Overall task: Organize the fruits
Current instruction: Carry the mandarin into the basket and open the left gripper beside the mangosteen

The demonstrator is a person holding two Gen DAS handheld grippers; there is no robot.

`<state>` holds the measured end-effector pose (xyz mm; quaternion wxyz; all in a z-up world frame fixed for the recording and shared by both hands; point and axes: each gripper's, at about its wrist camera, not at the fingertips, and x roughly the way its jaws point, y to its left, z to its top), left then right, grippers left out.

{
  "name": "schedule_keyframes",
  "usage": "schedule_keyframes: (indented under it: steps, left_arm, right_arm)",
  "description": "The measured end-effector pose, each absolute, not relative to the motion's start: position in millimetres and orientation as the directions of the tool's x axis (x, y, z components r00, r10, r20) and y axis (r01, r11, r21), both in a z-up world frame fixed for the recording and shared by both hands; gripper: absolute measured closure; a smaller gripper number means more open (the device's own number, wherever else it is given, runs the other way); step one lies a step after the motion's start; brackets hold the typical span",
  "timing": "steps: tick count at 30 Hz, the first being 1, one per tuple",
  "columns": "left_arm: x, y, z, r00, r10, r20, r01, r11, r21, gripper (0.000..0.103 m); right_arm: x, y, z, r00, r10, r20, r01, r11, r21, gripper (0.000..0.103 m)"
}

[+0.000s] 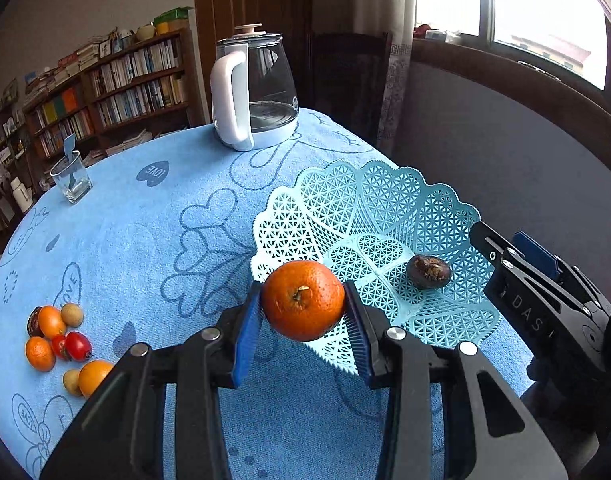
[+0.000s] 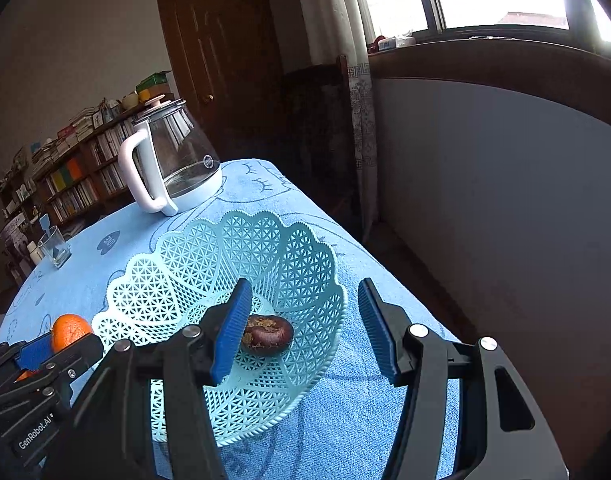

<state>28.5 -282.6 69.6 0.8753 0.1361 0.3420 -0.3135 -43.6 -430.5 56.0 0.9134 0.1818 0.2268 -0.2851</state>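
Left wrist view: my left claw [image 1: 303, 312] pinches the orange [image 1: 303, 300] just short of the basket's [image 1: 389, 200] near rim; my right claw [image 2: 305, 328] hangs spread over the basket.

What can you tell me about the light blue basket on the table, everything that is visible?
The basket looks like pale turquoise plastic, an openwork lattice with a scalloped rim shaped like petals. It stands upright on the blue tablecloth near the table's edge, in front of the kettle. Inside lies one dark brown fruit on its bottom. The orange, held in the left gripper, is at its near rim; the right gripper is open above it.
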Motion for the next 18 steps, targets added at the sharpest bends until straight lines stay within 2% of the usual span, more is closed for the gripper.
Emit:
schedule_keyframes:
  steps: [6,9,14,18]
  left_arm:
    - [31,-292,65,0.552,-0.466,-0.691,0.653,0.758,0.010,0.061]
    - [31,-287,70,0.568,-0.474,-0.672,0.641,0.767,0.000,0.036]
    - [31,-273,78,0.608,-0.462,-0.645,0.607,0.794,0.003,0.027]
    - [34,-261,80,0.622,-0.446,-0.644,0.577,0.817,-0.009,0.026]
  right_arm:
    - [-44,-432,56,0.733,-0.445,-0.515,0.609,0.766,0.205,0.046]
    - [-44,-432,56,0.733,-0.445,-0.515,0.609,0.766,0.205,0.046]
    - [-44,-432,55,0.734,-0.444,-0.514,0.609,0.766,0.208,0.046]
    - [-46,-432,55,0.735,-0.449,-0.508,0.612,0.761,0.214,0.042]
